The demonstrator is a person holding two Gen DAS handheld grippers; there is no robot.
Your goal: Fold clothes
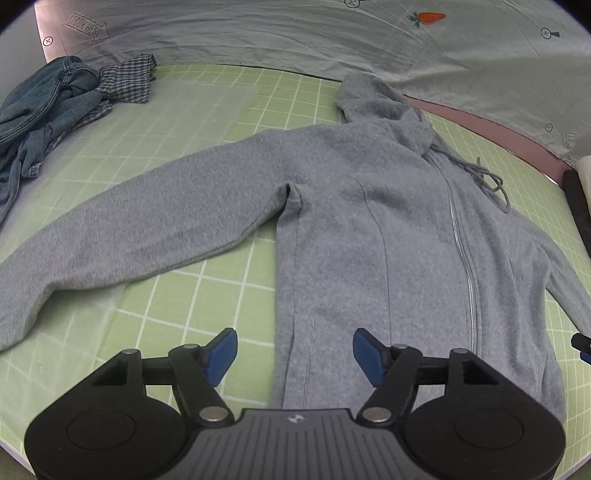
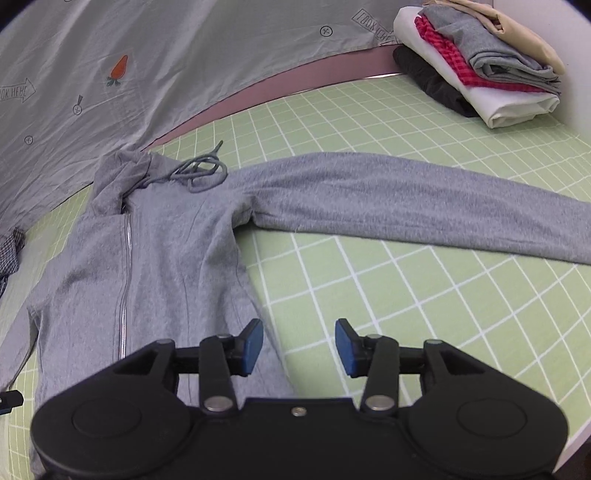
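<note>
My left gripper (image 1: pixel 294 356) hangs above the near hem of the grey zip hoodie (image 1: pixel 369 229); its blue pads (image 1: pixel 221 354) stand wide apart, holding nothing, the cloth lying below them untouched. My right gripper (image 2: pixel 299 347) hangs over the hoodie's right near edge, its jaws parted about halfway and likewise empty, one pad over the cloth and the other over the green gridded mat (image 2: pixel 406 295). The hoodie lies flat and face up on the mat, zip (image 1: pixel 463 258) closed, hood toward the far side against the pale printed sheet (image 1: pixel 258 33), drawstring (image 2: pixel 201 171) coiled beside the hood. One sleeve (image 1: pixel 129 229) extends to the left, the other sleeve (image 2: pixel 424 199) to the right, both spread out straight. At far left lies a crumpled heap of denim and checked garments (image 1: pixel 59 107). At far right sits a stack of folded clothes (image 2: pixel 480 66), well apart from the hoodie.
</note>
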